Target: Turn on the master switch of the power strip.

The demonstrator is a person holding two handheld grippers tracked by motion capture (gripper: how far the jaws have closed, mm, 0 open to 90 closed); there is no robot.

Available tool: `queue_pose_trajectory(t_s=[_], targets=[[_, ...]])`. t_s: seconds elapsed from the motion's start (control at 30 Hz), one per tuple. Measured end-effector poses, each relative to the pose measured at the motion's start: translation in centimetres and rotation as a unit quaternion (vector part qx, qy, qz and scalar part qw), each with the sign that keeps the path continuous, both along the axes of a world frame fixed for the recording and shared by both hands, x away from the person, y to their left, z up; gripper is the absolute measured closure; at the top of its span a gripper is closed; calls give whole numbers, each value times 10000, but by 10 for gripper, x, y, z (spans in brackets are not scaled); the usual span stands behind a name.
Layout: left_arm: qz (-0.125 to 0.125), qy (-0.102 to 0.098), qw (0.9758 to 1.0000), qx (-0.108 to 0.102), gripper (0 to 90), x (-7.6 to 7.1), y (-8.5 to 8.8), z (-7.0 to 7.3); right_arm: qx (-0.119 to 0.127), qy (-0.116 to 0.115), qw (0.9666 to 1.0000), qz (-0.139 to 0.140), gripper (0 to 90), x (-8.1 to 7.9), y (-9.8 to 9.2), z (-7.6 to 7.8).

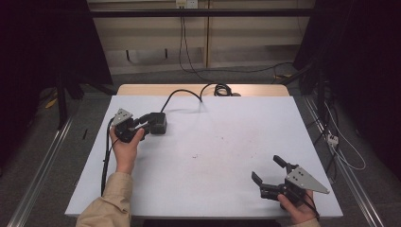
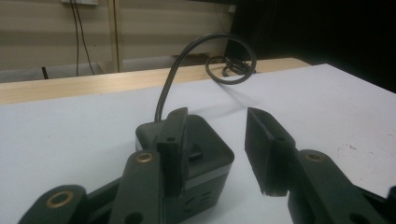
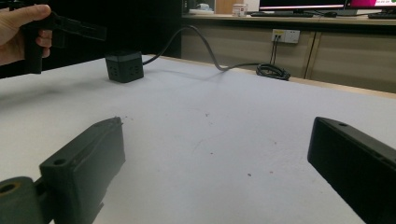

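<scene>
One white surface point(image 1: 213, 156), bare apart from a single item. Black cube-shaped power adapter point(image 1: 157, 123), far-left part of the surface; its cable point(image 1: 182, 93) runs away toward the far edge. Left gripper point(image 1: 144, 126): jaws astride the adapter, one pad against its side, the other apart from it, not yet clamped. Right gripper point(image 1: 267, 171): jaws spread wide, holding nothing, well apart from the adapter. Left hand point(image 1: 125, 146) clearly nearer.
</scene>
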State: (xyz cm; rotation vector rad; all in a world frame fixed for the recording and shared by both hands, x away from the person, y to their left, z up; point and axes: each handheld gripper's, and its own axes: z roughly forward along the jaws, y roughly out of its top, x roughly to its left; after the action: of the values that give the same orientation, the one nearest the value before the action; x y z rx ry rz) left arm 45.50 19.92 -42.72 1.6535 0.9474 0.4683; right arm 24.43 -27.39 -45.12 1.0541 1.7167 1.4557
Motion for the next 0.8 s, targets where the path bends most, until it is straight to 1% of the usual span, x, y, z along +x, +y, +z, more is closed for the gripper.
queue_pose_trajectory(t_s=[0.07,0.13,0.2,0.27,0.3,0.37,0.47,0.67,0.8], targets=[[7,29,10000,-12,615,2,0,-1,7,-13,10000,2,35,0,0,0],[-10,47,10000,44,634,3,1,-2,22,-6,10000,-18,34,0,-1,0],[-41,26,9999,160,647,4,-1,0,31,-5,10000,-28,35,0,-1,0],[-99,-1,9997,209,654,5,-3,1,34,4,10000,-31,35,0,-1,0],[-103,-2,9997,228,672,5,-4,1,32,4,10000,-28,35,1,-2,0],[-111,13,9997,206,675,6,-6,2,34,3,10000,-31,34,1,-2,0],[-111,14,9996,255,695,8,-7,1,36,-6,10000,-35,34,0,-2,0],[-90,66,9996,277,746,12,-8,-1,38,1,10000,-46,34,0,-3,0],[-68,99,9997,225,756,13,-6,-1,30,4,10000,-52,35,1,-3,0]])
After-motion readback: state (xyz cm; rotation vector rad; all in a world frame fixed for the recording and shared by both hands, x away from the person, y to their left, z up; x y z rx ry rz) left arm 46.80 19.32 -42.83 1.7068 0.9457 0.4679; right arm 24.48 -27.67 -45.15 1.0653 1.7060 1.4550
